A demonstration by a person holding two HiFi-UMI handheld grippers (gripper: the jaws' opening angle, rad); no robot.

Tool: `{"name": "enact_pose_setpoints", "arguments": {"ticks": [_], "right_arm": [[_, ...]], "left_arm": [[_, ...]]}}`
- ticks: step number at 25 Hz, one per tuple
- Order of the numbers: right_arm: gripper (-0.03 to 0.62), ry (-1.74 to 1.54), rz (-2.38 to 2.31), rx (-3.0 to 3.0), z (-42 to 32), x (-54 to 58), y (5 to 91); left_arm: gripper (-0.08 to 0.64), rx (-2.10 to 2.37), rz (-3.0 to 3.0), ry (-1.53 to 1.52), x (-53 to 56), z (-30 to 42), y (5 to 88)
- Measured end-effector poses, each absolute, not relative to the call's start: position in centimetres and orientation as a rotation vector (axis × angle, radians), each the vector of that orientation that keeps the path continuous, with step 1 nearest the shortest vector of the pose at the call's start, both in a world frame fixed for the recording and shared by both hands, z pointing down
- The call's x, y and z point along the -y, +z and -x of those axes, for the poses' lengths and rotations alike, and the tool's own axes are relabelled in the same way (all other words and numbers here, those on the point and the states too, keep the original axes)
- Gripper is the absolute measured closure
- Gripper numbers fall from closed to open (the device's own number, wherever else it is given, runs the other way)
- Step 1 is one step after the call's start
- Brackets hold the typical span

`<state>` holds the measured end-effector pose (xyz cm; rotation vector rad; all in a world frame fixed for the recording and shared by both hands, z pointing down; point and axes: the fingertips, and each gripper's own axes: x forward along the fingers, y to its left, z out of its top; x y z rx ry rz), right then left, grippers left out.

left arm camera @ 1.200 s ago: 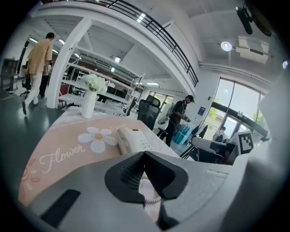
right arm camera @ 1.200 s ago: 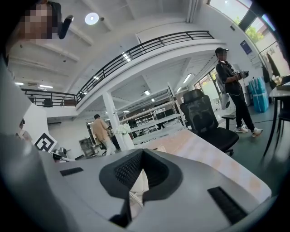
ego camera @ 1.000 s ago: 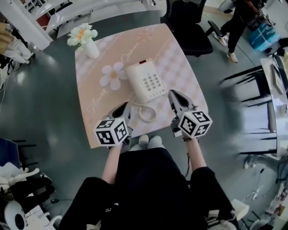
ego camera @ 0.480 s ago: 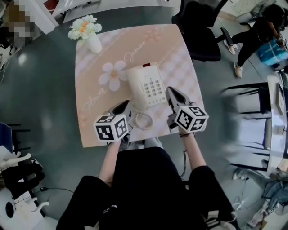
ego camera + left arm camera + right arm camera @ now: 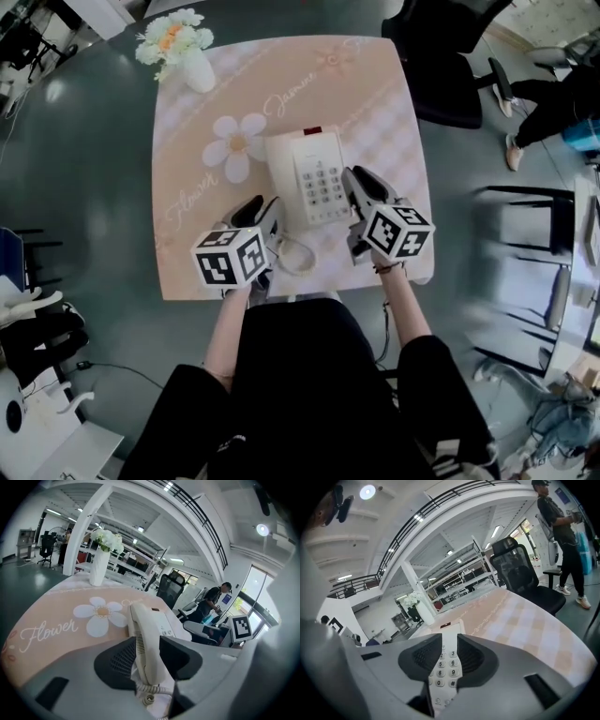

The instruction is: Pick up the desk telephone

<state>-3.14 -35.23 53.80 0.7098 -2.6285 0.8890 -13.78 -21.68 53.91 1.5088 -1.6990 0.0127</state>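
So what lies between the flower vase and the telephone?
Nothing stands between vase and telephone: only tablecloth with a printed daisy, shown in the head view.

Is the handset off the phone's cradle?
No, the left gripper view shows the handset lying seated along the side of the telephone base.

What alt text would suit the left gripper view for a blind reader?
The left gripper, jaws opening, straddles the handset of a white telephone on a pink flowered tablecloth. A vase of white flowers stands at the far end; a person stands beyond.
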Motion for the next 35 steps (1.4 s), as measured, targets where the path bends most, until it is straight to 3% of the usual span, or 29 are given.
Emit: {"name": "enact_pose_setpoints", "arguments": {"ticks": [8,12,18,35], "right_arm": [[0.391,1.054,-0.683,2.539,4.3,36.9,56.6],[0.360,1.112,-0.654,2.505,5.2,37.8,56.9],[0.350,1.308,-0.555,2.373,5.9,37.8,58.1],[0.368,1.470,-0.373,2.235,7.4,37.1,60.1]], "left_arm": [[0.313,1.700,-1.422,-0.101,23.3,14.2,54.9],[0.258,1.672,-1.399,-0.117,24.3,14.2,55.8],[0.219,1.622,-1.360,-0.118,25.2,13.7,57.1],[0.218,1.452,-1.314,-0.147,26.7,12.3,59.7]]}}
